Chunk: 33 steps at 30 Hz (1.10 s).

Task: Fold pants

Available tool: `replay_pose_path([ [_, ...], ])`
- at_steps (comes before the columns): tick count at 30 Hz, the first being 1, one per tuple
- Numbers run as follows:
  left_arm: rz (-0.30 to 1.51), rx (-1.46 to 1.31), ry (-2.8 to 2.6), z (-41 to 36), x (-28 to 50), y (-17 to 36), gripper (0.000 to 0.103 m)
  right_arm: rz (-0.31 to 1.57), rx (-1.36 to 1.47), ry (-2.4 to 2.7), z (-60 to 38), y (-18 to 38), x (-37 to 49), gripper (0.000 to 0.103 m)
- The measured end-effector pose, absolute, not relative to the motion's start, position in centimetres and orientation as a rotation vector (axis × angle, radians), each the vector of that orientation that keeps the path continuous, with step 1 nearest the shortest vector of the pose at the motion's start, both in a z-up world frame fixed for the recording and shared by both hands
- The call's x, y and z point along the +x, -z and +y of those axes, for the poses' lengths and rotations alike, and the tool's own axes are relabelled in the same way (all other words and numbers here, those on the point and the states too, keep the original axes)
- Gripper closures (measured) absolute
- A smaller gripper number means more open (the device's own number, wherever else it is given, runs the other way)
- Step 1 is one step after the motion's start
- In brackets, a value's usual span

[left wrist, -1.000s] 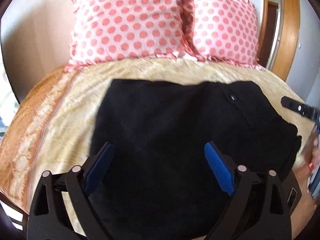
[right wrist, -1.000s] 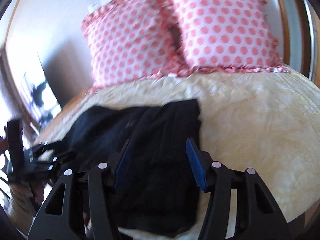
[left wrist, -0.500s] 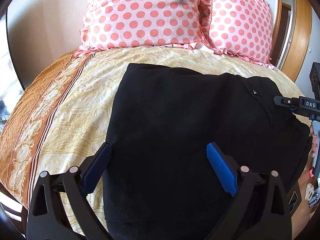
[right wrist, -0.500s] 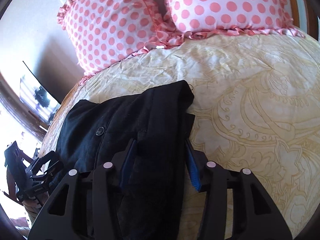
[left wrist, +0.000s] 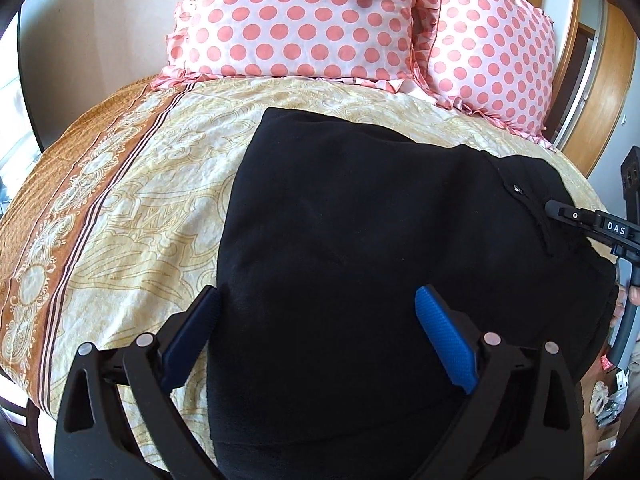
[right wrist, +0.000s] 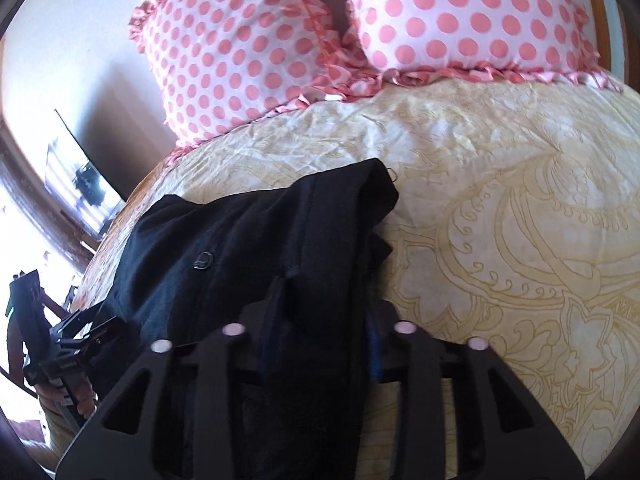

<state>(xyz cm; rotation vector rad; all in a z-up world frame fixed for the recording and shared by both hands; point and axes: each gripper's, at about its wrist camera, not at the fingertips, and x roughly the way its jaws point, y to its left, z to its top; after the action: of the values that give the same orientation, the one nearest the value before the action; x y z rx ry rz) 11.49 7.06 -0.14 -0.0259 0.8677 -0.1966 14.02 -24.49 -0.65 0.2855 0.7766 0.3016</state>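
Black pants (left wrist: 360,248) lie folded on the yellow patterned bedspread (left wrist: 160,200) of the bed, below two pink polka-dot pillows (left wrist: 304,20). Left wrist view: the left hand-held gripper (left wrist: 316,340) stands wide open over the near part of the pants, its blue pads (left wrist: 446,344) clear of the cloth. Right wrist view: the right hand-held gripper (right wrist: 320,320) has just been closing, and its jaws now pinch a ridge of the pants (right wrist: 248,248) near the button (right wrist: 203,260).
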Motion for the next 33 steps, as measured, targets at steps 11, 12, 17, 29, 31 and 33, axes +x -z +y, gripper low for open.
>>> replay_pose_path([
  [11,0.871,-0.02,0.19,7.2,11.6,0.3,0.003,0.772,0.235,-0.239,-23.8,0.7,13.5,0.06],
  [12,0.871,-0.02,0.19,7.2,11.6,0.3,0.003,0.784,0.254,-0.216,-24.2,0.9,13.7,0.051],
  [17,0.867,-0.013,0.19,7.0,11.6,0.4,0.002,0.8,0.272,-0.253,-24.4,1.4,14.1,0.055],
  [29,0.883,-0.197,0.25,11.6,16.9,-4.0,0.012,0.749,0.256,-0.349,-23.6,0.8,13.7,0.087],
  [31,0.922,-0.168,0.261,11.4,18.8,-4.0,0.018,0.748,0.271,-0.351,-23.8,0.9,13.7,0.087],
  [33,0.974,-0.136,0.275,11.0,20.7,-3.5,0.022,0.75,0.272,-0.349,-23.8,1.0,13.7,0.087],
])
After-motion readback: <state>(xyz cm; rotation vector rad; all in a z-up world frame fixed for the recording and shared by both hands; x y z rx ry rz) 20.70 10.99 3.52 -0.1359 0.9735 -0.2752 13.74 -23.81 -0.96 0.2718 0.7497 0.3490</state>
